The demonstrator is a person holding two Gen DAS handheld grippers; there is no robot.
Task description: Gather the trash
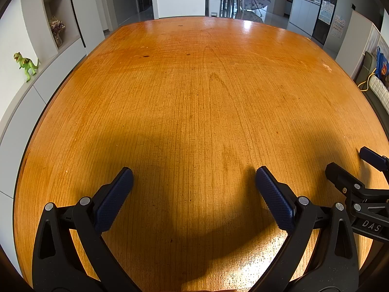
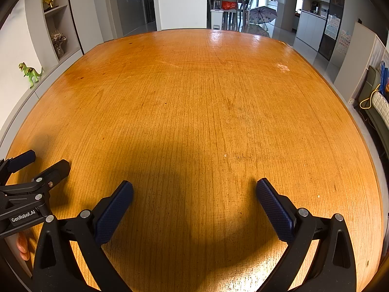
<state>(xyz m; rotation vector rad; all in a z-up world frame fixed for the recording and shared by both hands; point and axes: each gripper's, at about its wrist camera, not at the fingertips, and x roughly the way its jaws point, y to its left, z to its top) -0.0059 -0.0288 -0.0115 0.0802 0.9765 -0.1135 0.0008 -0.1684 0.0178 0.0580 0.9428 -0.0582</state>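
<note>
No trash shows in either view. My left gripper [image 1: 194,172] is open and empty, low over the near part of a bare orange wooden table [image 1: 194,85]. My right gripper [image 2: 194,186] is open and empty too, over the same table [image 2: 194,97]. The right gripper also shows in the left wrist view [image 1: 350,163] at the right edge, and the left gripper shows in the right wrist view [image 2: 46,161] at the left edge. Both stand side by side, jaws wide apart.
A white cabinet with a green toy dinosaur [image 1: 25,64] runs along the table's left side. A sofa and a yellow cable [image 2: 367,99] lie to the right. Beyond the far edge are a white bin [image 2: 216,19], chairs and an open umbrella [image 2: 262,14].
</note>
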